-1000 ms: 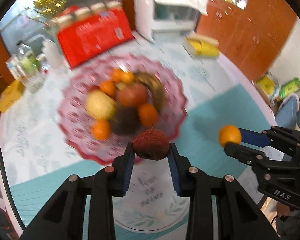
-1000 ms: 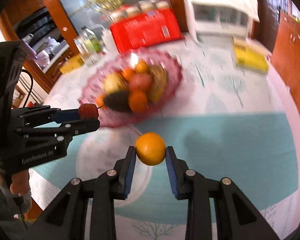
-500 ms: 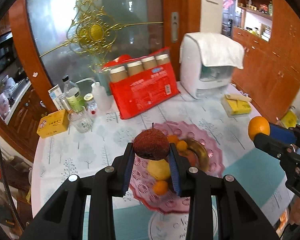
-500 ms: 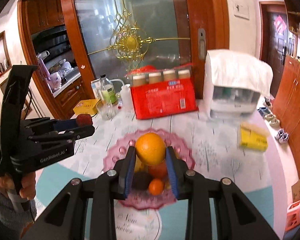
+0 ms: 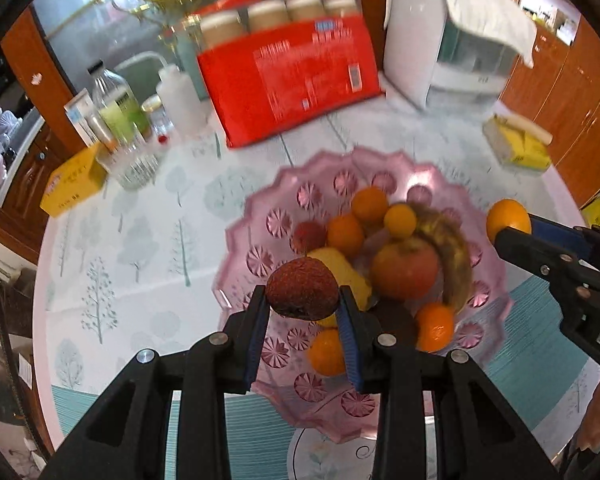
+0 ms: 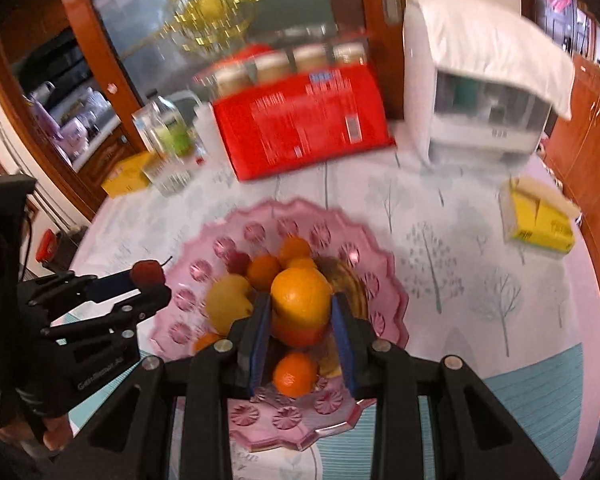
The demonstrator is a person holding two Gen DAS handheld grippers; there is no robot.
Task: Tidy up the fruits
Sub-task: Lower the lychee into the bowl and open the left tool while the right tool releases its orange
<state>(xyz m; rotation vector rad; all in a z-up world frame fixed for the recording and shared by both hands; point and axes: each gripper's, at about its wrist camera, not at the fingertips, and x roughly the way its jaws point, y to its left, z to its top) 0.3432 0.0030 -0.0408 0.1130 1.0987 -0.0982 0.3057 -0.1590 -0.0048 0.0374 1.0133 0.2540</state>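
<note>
Holding: both claws carry a fruit above the pink bowl [image 5: 380,168], neither yet let go.
Left claw [image 5: 303,312]: clamped on a rough dark-red lychee [image 5: 302,290], which hangs over the near left part of the bowl.
Bowl contents: a yellow pear [image 6: 228,300], a red apple [image 5: 405,270], several small oranges [image 5: 345,234], a browned banana [image 5: 456,256] and one dark fruit already lie heaped together inside.
Right claw [image 6: 301,320]: clamped on a large orange [image 6: 301,296], held just above the middle of the heap.
Done: judging by the pile, most of the fruit is gathered; no loose fruit shows on the tabletop [image 5: 140,240].
Left: lowering and releasing these two pieces into the bowl, probably the closing step.
Risk: the heap is rounded, so the orange may roll once freed.
</note>
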